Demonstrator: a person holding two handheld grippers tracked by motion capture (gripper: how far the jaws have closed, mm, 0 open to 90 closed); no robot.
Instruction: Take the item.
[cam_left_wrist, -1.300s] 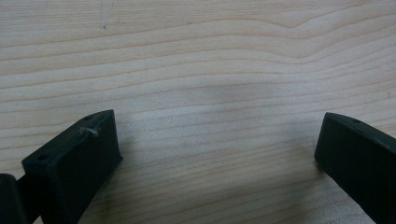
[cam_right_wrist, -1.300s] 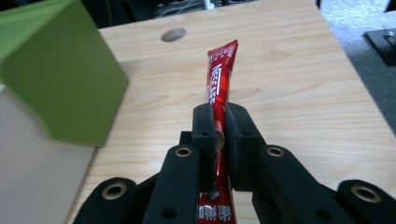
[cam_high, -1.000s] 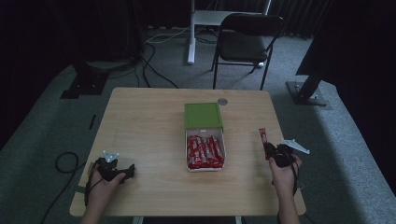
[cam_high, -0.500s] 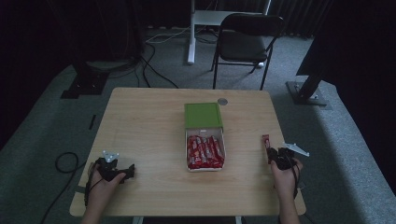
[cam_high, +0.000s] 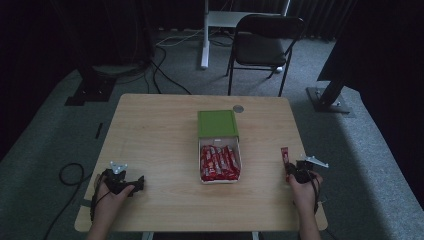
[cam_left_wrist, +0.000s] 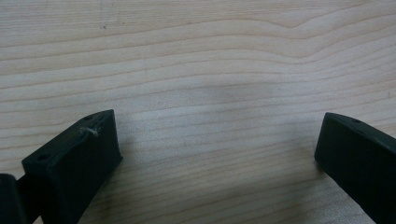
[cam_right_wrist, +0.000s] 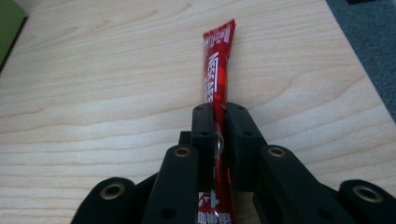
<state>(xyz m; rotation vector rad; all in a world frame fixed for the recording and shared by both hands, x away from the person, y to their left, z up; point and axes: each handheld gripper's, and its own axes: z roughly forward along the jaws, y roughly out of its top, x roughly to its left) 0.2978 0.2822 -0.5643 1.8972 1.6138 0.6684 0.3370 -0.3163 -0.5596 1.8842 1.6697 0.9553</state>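
Since a second ago my right gripper (cam_high: 289, 171) has sunk toward the counter (cam_high: 160, 140), carrying the red stick sachet (cam_right_wrist: 217, 70) down from its raised pose. Open box (cam_high: 220, 162) of like sachets sits mid-counter, to the left of that hand. Sachet's long axis runs straight ahead out of the jaws, which pinch it near its lower end. Left gripper (cam_left_wrist: 215, 154): jaws spread, empty, farther from the sachet.

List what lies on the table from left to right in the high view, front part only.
Left tongs, open on the bare table → white box of red sachets → red sachet pinched in the right tongs.
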